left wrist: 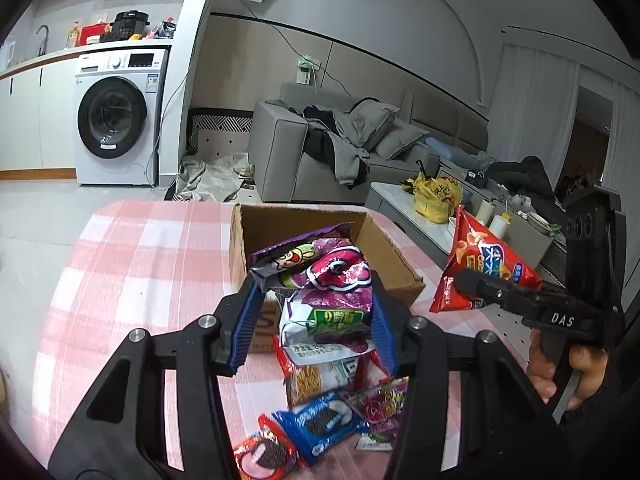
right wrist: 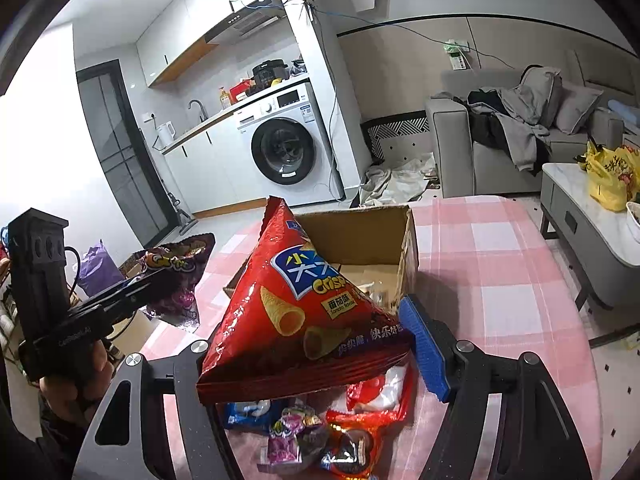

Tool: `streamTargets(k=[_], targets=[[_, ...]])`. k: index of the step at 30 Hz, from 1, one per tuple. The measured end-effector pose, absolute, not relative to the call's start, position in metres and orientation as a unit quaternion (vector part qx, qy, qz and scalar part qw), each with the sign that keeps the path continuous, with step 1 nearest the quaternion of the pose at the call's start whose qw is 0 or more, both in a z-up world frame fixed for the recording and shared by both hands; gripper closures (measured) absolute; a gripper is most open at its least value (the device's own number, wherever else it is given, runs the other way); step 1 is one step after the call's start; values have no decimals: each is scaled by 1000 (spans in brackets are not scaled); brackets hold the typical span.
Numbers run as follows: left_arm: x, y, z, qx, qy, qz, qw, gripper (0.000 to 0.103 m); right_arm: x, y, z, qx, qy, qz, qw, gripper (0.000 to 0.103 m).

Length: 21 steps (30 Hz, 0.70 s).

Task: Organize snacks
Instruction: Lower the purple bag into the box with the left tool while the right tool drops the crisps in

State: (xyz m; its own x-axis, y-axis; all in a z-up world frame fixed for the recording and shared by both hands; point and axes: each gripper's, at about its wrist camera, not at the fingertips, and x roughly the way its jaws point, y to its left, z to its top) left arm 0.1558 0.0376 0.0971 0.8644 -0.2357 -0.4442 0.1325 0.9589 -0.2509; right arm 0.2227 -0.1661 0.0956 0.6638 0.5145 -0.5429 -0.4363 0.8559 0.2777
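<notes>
Blue-padded jaws of the left gripper (left wrist: 312,316) pinch a crinkled purple foil snack bag (left wrist: 324,280), lifted clear at frame centre for dropping into the open brown cardboard box (left wrist: 384,248) behind. Right gripper (right wrist: 308,344) clamps a glossy red triangular crisp packet (right wrist: 296,312). Loose wrapped snacks (left wrist: 320,424) lie on the pink-checked worktop (left wrist: 140,260), lower centre.

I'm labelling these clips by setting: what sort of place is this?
Most likely a lived-in apartment with an open kitchen and living area: a washing machine under a kitchen counter, and a grey sofa piled with clothes.
</notes>
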Motion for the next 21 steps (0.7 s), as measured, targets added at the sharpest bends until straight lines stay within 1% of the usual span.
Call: streamTargets(k=[12,21], targets=[[192,33,117,-84,237,-91,963,56,249,-157,104,64,315,246,914,32],[233,36,112,-79,247,-83,962,56,271,-151,103,79,316,233,916,32]])
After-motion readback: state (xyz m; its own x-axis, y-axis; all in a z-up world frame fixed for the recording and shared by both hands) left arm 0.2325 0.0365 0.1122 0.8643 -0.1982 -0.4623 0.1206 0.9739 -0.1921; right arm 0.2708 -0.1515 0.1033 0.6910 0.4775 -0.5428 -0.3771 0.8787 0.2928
